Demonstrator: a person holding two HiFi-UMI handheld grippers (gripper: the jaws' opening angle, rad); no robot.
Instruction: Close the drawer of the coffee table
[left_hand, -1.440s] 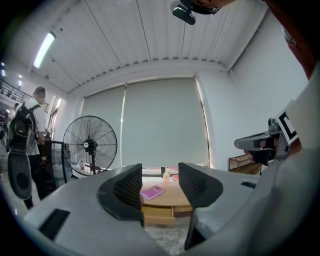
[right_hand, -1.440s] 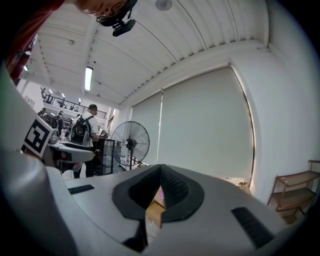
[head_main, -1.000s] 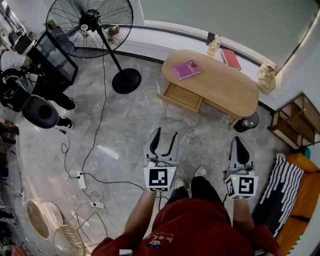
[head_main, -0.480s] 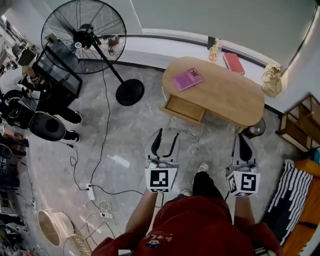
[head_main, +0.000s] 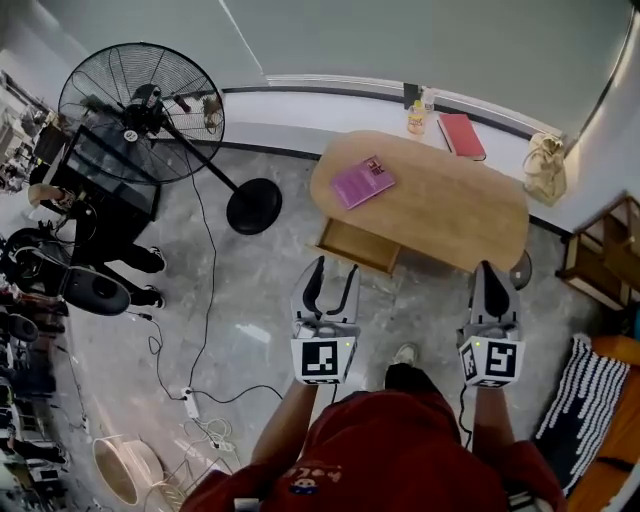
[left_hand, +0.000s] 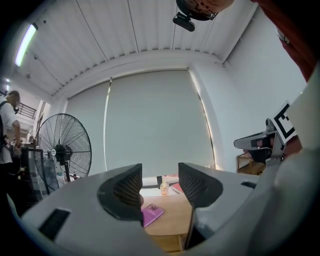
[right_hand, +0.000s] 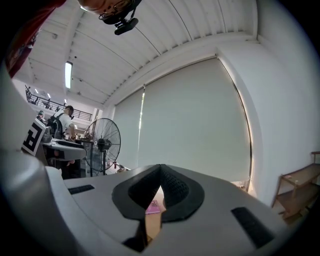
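Observation:
The oval wooden coffee table (head_main: 450, 210) stands ahead by the wall, and its drawer (head_main: 358, 246) is pulled out toward me on the left front side. A pink book (head_main: 362, 182) lies on the tabletop. My left gripper (head_main: 329, 276) hangs open and empty in the air just short of the drawer. My right gripper (head_main: 492, 272) is shut on nothing, near the table's right front edge. In the left gripper view the open left gripper (left_hand: 160, 184) frames the table (left_hand: 170, 222) and pink book (left_hand: 151, 215). In the right gripper view the right gripper (right_hand: 160, 172) has its jaws together.
A red book (head_main: 462, 135) and a small bottle (head_main: 416, 118) sit on the table's far edge. A pedestal fan (head_main: 140, 110) with its round base (head_main: 253, 205) stands left of the table. Cables and a power strip (head_main: 190, 404) cross the floor. A bag (head_main: 545, 167), shelf (head_main: 600, 250) and striped cushion (head_main: 590, 390) are right.
I have walked toward the coffee table, so it and the drawer now lie closer to both grippers. Both grippers were carried forward with their jaws unchanged.

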